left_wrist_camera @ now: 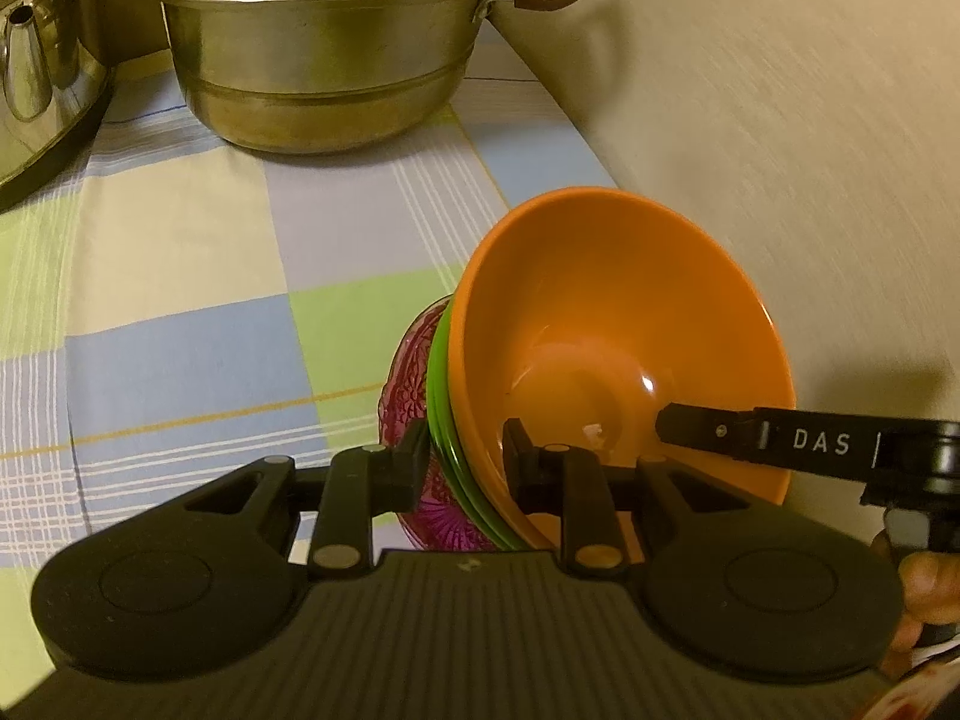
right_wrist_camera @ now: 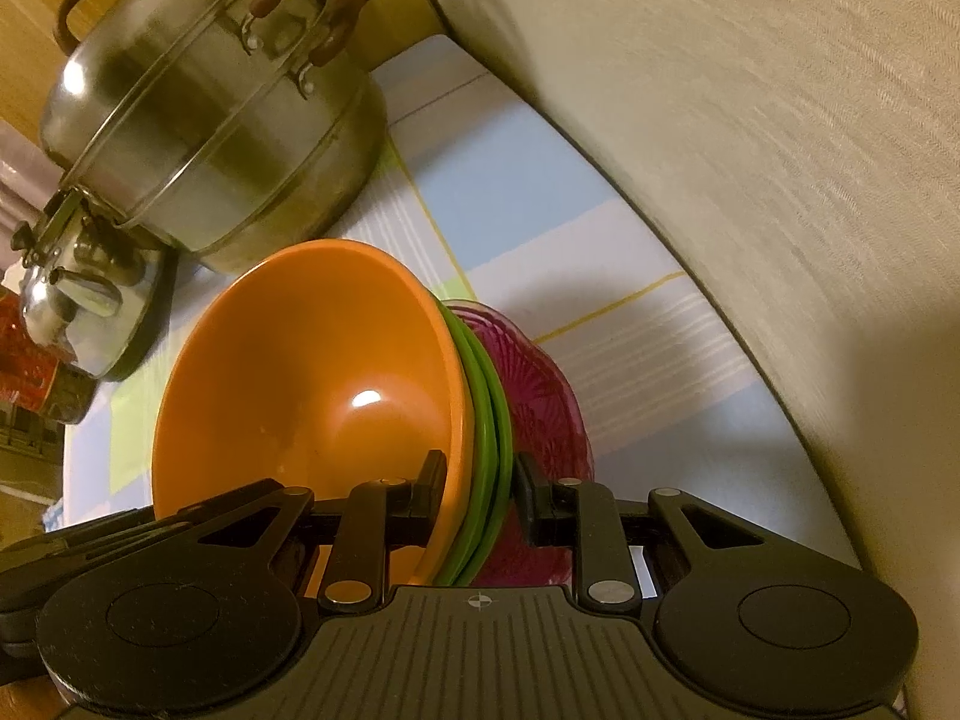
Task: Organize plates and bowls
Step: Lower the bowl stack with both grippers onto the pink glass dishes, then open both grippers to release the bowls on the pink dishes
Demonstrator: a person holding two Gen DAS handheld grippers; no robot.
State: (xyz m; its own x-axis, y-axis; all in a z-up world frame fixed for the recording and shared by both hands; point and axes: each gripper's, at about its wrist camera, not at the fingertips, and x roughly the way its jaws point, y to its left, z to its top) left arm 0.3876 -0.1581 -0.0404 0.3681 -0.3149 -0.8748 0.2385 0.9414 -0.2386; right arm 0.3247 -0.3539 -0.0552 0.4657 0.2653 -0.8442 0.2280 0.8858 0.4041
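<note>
Left gripper [left_wrist_camera: 462,462], nearest the lens, is clamped across the rims of a nested stack: orange bowl [left_wrist_camera: 618,348] innermost, green bowl [left_wrist_camera: 443,420] next, purple glass dish [left_wrist_camera: 408,408] outermost. The right gripper [right_wrist_camera: 477,489] pinches the same three rims from the opposite side. The stack is tipped on edge above the checked tablecloth [left_wrist_camera: 180,312], near the steel pot [left_wrist_camera: 318,60] at the far side. Risk: smooth rims may slide apart if either pinch loosens, probably dropping the glass dish.
</note>
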